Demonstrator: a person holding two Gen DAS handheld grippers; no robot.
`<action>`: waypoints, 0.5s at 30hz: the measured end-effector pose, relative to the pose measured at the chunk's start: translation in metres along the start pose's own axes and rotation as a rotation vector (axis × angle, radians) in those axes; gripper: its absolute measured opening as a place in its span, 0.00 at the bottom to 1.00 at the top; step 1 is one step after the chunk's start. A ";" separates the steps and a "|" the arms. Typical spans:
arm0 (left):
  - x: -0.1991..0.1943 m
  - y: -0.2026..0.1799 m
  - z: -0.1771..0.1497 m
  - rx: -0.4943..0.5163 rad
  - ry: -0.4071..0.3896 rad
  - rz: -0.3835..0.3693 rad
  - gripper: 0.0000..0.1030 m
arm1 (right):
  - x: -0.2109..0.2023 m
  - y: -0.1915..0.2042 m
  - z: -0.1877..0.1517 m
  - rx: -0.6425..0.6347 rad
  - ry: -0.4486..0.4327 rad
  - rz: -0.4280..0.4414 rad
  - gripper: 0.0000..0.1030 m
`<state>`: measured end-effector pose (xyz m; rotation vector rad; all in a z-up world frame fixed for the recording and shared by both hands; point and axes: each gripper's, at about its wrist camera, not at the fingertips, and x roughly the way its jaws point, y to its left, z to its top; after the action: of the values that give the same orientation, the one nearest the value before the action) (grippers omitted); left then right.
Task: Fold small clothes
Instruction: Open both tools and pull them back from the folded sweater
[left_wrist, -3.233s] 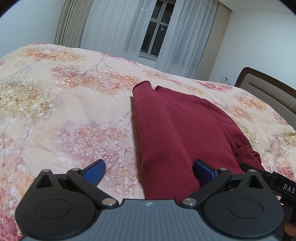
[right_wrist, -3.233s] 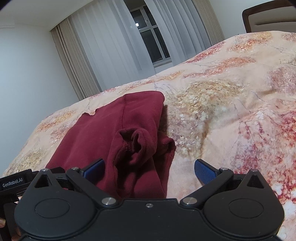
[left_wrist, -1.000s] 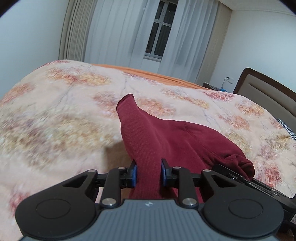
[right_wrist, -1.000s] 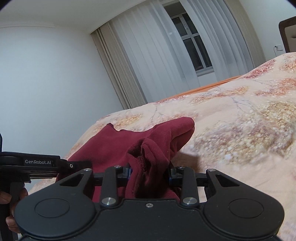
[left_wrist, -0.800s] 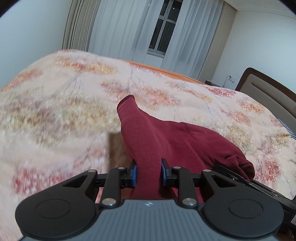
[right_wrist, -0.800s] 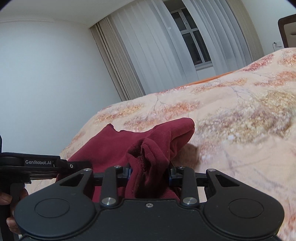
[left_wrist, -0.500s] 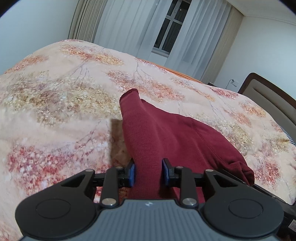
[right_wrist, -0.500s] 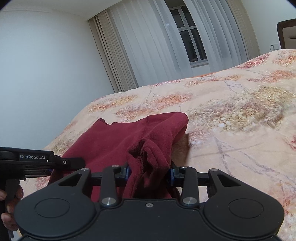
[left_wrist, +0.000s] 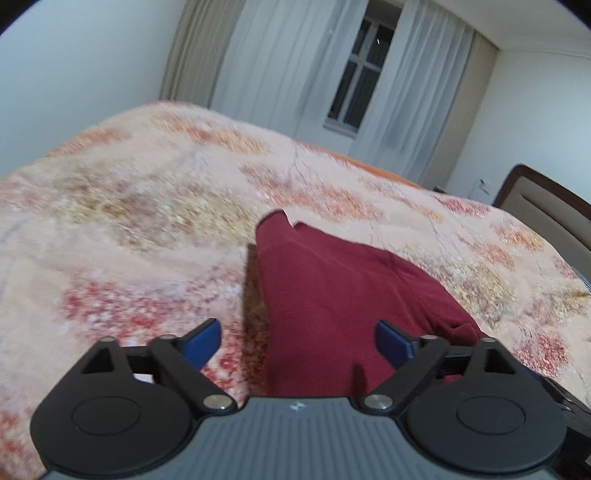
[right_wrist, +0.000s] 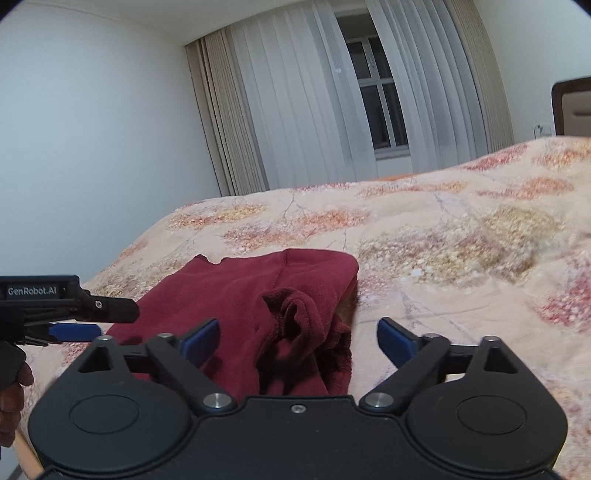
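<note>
Garment (left_wrist: 332, 295): dark red knit, folded, lying on the bedspread (left_wrist: 129, 240). In the left wrist view it fills the lower centre of the frame, running from a narrow far end at mid-frame down to the bottom edge between the fingers. In the right wrist view (right_wrist: 236, 291) it sits at lower centre-left, with a bunched, crumpled fold at its right side.

Left gripper (left_wrist: 297, 338): jaws spread wide, having just been opening. Blue pads (left_wrist: 203, 341) stand well apart, one at each side of the cloth. The near edge of the garment lies between them, but neither pad presses on it. Nothing is held. The same tool shows at the left edge of the right wrist view (right_wrist: 74, 321), side-on over the garment's left part, with a hand (right_wrist: 13, 387) behind it at the lower left.

Right gripper (right_wrist: 297, 339): jaws likewise spread wide, having just been opening. Blue pads (right_wrist: 397, 341) are clear of the cloth on both sides. The crumpled fold lies between them, loose. Nothing is held.

Bedspread: peach ground with red and ochre leaf patches, covering the whole bed; blurred at the left of the left wrist view.

Headboard (left_wrist: 546, 214): dark frame, padded panel, right edge of the left wrist view.

Curtains (right_wrist: 295, 110): pale, sheer, upper centre.

Window (right_wrist: 380, 110): dark panes, between the curtains.
</note>
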<state>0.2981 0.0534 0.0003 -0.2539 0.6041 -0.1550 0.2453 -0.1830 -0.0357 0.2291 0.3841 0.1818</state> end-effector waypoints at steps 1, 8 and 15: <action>-0.007 -0.001 -0.002 0.005 -0.021 0.011 0.99 | -0.006 0.001 -0.001 -0.011 -0.015 -0.001 0.96; -0.059 -0.009 -0.034 0.066 -0.151 0.084 1.00 | -0.057 0.012 -0.011 -0.061 -0.114 -0.013 0.99; -0.100 -0.011 -0.079 0.109 -0.209 0.130 1.00 | -0.109 0.025 -0.032 -0.103 -0.182 -0.013 0.99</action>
<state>0.1701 0.0501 -0.0052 -0.1227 0.4012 -0.0348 0.1298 -0.1767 -0.0198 0.1401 0.1948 0.1657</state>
